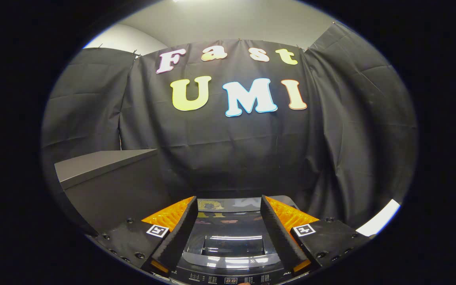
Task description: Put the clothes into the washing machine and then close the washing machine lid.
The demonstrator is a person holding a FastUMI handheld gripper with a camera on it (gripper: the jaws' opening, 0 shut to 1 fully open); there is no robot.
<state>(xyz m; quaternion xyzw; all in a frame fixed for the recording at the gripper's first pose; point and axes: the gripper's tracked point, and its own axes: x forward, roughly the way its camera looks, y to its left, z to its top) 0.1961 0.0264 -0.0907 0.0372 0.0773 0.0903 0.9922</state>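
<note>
Washing machine (230,245) lid down, glossy, between spread empty jaws; grey cabinet (105,178) beside its left edge.

hand-held gripper (228,221), ridged fingers, square tags, screws

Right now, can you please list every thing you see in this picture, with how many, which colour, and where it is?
washing machine: one, dark grey, below and between the fingers, control panel nearest the camera.
washing machine lid: one, dark and glossy with a clear window, lying flat on the machine, so it looks closed.
cabinet: one, grey, left of the machine, beyond the left finger.
cloth wall: black, behind the machine and cabinet.
ceiling: white, above the cloth.
clothes: I cannot see any.
gripper: one, fingers apart with nothing between them, held over the lid.
</note>
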